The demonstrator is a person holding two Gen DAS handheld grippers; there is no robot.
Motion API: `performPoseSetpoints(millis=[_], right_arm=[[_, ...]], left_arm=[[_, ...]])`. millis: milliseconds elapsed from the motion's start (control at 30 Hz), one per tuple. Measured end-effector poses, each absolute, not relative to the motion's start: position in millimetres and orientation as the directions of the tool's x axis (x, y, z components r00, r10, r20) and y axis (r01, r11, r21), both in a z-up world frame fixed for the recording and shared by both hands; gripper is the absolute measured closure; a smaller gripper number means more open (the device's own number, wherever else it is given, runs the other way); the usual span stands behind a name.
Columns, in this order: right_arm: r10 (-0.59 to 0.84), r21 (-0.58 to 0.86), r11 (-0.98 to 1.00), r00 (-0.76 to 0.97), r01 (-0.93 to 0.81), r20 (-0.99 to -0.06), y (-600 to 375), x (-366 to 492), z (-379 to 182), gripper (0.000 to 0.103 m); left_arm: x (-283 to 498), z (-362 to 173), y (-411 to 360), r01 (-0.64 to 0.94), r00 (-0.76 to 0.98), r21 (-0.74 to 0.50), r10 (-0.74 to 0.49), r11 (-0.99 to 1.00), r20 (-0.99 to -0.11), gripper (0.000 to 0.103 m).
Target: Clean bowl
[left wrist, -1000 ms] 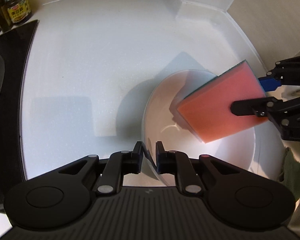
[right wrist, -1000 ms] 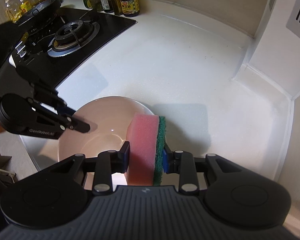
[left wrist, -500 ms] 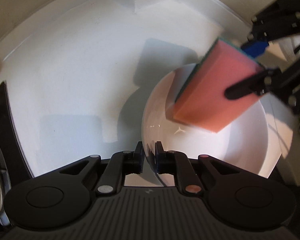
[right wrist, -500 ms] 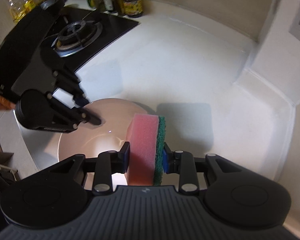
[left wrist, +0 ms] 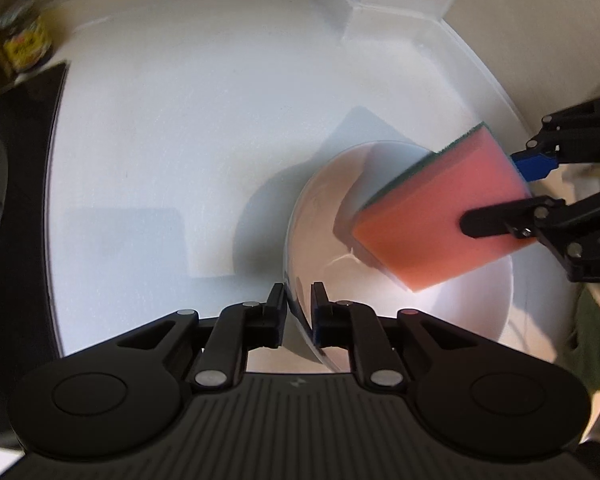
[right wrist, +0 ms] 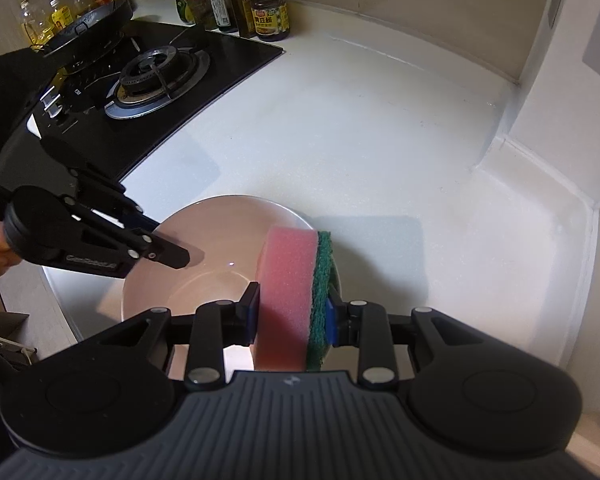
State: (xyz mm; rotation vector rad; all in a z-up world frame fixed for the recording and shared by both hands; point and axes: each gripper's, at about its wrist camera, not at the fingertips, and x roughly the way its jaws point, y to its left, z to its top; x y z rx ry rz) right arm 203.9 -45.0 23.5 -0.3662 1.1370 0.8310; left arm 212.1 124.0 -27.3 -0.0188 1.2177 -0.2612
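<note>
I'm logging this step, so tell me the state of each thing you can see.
bowl: rim clamped, held above the counter
sponge: clamped, over the bowl
left gripper: shut on the bowl
right gripper: shut on the sponge
gas burner: no flame seen
jars: lids on

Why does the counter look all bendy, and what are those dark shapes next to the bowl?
Left wrist view: the fisheye lens bends the white countertop edges, the yellow-labelled jar is blurry, and the white round bowl and pink-and-green sponge cast grey shadows. Right wrist view: sharper, with the sponge's boxy shadow falling right of the bowl and a tiny glare spot inside it.
</note>
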Motion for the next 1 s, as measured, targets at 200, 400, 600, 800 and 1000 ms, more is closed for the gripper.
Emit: performPoseSetpoints(millis=[200,400,600,800,1000], right_arm=[[0.367,0.139,0.614,0.126,-0.777,-0.922,-47,191,28,0.076],[0.346,0.076,0.638,0.196,-0.767,-0.918,-38,206,26,0.076],[0.379,0.108,0.604,0.165,-0.789,-0.911,-23,206,21,0.076],[0.388,0.115,0.61,0.169,-0.784,-0.906,-26,205,20,0.076],[0.411,0.141,0.625,0.169,-0.768,-0.896,-29,203,18,0.076]], left_arm=[[231,-27,113,0.375,0.275,-0.079,-0.192,0.924,-0.942,0.092],[231,-26,114,0.398,0.273,-0.072,-0.193,0.914,-0.942,0.094],[215,-12,131,0.256,0.336,-0.145,-0.229,0.956,-0.914,0.089],[178,-11,137,0.105,0.345,-0.196,-0.22,0.975,-0.912,0.089],[164,-15,138,0.112,0.333,-0.19,-0.217,0.975,-0.918,0.089]])
